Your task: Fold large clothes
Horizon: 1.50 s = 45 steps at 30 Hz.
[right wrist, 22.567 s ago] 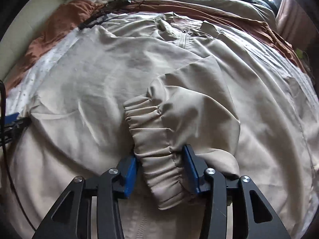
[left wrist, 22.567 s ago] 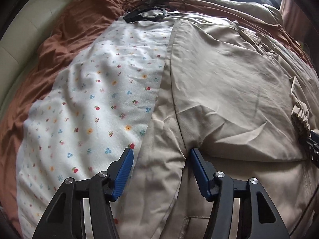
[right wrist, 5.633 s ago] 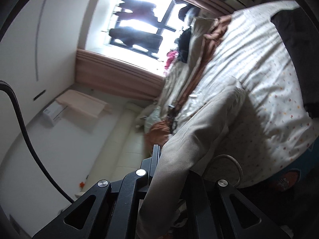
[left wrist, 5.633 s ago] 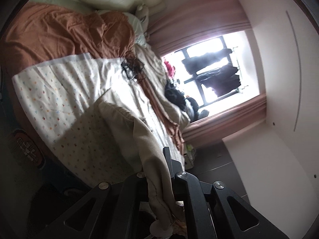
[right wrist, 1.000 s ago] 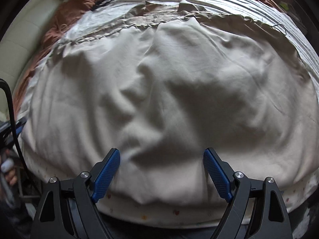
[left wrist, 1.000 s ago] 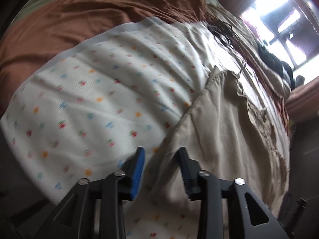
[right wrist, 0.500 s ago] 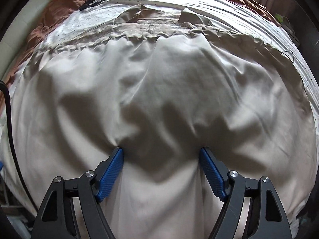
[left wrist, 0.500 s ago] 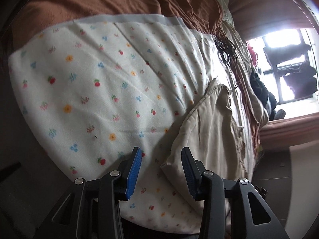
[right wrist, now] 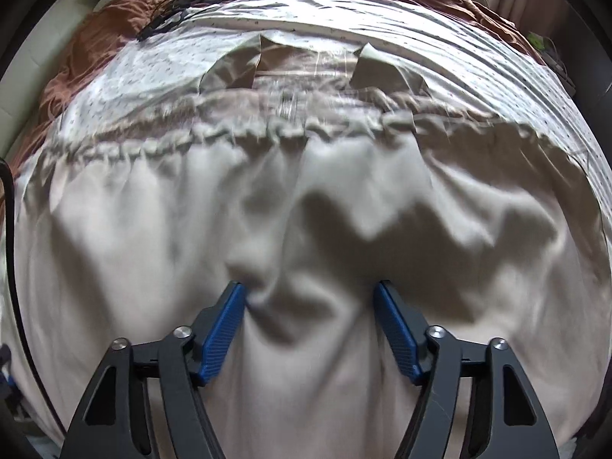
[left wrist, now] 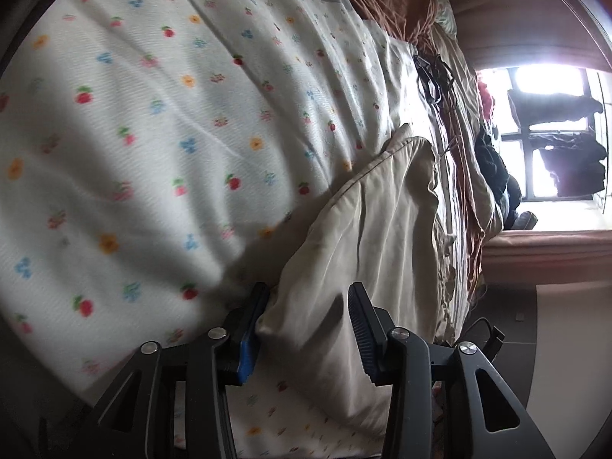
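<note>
The beige jacket (right wrist: 306, 199) lies folded on the bed's floral sheet (left wrist: 153, 134). Left gripper (left wrist: 306, 313) and right gripper (right wrist: 310, 302) straddle cloth, fingers wide apart. Soft, light, likely slippery; grip the thick folded edge.

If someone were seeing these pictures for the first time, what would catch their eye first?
Most striking is the beige jacket, filling the right wrist view, its gathered hem running across the upper middle. The right tool stands open, pressed into its cloth. In the left wrist view, the left tool straddles the jacket's corner on a flowered sheet.
</note>
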Tool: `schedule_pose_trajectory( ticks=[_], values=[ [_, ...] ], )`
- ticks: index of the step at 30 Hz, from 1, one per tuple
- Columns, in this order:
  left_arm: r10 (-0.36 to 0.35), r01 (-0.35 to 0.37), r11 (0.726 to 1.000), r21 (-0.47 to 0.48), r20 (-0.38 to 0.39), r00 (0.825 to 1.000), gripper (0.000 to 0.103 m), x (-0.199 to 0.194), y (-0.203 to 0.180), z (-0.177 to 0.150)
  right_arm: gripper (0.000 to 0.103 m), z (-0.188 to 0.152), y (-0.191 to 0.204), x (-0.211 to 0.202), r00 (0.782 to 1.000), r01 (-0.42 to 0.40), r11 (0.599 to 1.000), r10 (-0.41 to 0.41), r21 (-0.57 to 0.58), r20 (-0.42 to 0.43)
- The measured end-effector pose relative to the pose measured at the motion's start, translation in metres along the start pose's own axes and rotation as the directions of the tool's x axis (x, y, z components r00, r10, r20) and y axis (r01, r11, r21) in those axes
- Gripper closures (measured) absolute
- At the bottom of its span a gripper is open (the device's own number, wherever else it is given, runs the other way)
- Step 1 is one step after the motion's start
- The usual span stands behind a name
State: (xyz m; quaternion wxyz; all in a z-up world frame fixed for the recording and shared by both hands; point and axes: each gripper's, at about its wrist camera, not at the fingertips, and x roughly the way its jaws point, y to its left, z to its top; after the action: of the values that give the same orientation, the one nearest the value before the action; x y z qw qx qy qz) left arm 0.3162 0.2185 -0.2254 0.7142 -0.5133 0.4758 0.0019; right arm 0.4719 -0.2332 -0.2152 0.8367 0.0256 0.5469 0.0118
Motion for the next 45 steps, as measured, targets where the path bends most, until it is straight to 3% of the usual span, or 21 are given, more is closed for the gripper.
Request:
schedule_pose_trajectory(
  ticks=[5,10,12,16,20,25,29,33,38,39,42,45],
  values=[
    [0.015,-0.015,1.000,0.019,-0.004,1.000,0.058,0.012,-0.009,0.008,0.048,0.032,-0.008,0.019,1.000,-0.011,0.999,0.011,0.042,0.004],
    [-0.011,0.011,1.000,0.001,0.006,1.000,0.058,0.007,-0.004,0.002,0.050,0.060,-0.011,0.032,1.000,-0.008,0.999,0.007,0.042,0.023],
    [-0.029,0.029,1.000,-0.007,-0.004,1.000,0.058,0.004,-0.002,-0.006,0.057,0.066,-0.011,0.034,0.998,0.034,0.998,-0.036,0.043,0.045],
    [-0.021,0.021,1.000,0.006,0.000,1.000,0.058,0.008,-0.005,-0.014,0.058,0.074,-0.011,0.037,0.997,0.048,0.998,-0.050,0.046,0.057],
    [0.003,-0.004,1.000,0.021,0.037,0.999,0.058,0.015,-0.012,-0.012,0.064,0.077,-0.017,0.032,0.999,0.015,0.998,-0.018,0.068,0.045],
    [0.048,-0.053,0.997,0.058,0.080,0.996,0.059,0.019,-0.022,-0.012,0.066,0.057,-0.027,-0.004,0.996,-0.058,0.996,0.054,0.065,0.070],
    [0.044,-0.044,0.999,-0.005,0.088,0.995,0.070,0.016,-0.017,-0.011,0.066,0.029,-0.034,-0.029,0.990,-0.123,0.989,0.117,0.084,0.077],
    [0.050,-0.052,0.999,0.011,0.119,0.992,0.077,0.006,-0.029,-0.017,0.066,-0.005,-0.038,-0.048,0.986,-0.154,0.985,0.147,0.085,0.078],
    [-0.001,-0.007,0.999,0.052,0.148,0.989,0.081,-0.009,-0.054,-0.022,0.065,-0.036,-0.056,-0.075,0.971,-0.225,0.965,0.211,0.132,0.115],
    [-0.016,0.006,0.998,0.066,0.151,0.988,0.082,-0.014,-0.061,-0.023,0.062,-0.038,-0.061,-0.078,0.966,-0.243,0.959,0.226,0.143,0.121],
    [-0.058,0.043,0.994,0.098,0.158,0.986,0.083,-0.022,-0.082,-0.026,0.036,-0.052,-0.076,-0.088,0.951,-0.299,0.935,0.274,0.192,0.146],
    [-0.103,0.080,0.987,0.142,0.159,0.982,0.085,-0.030,-0.105,-0.032,0.035,-0.064,-0.082,-0.095,0.945,-0.312,0.928,0.281,0.203,0.165]
  ],
)
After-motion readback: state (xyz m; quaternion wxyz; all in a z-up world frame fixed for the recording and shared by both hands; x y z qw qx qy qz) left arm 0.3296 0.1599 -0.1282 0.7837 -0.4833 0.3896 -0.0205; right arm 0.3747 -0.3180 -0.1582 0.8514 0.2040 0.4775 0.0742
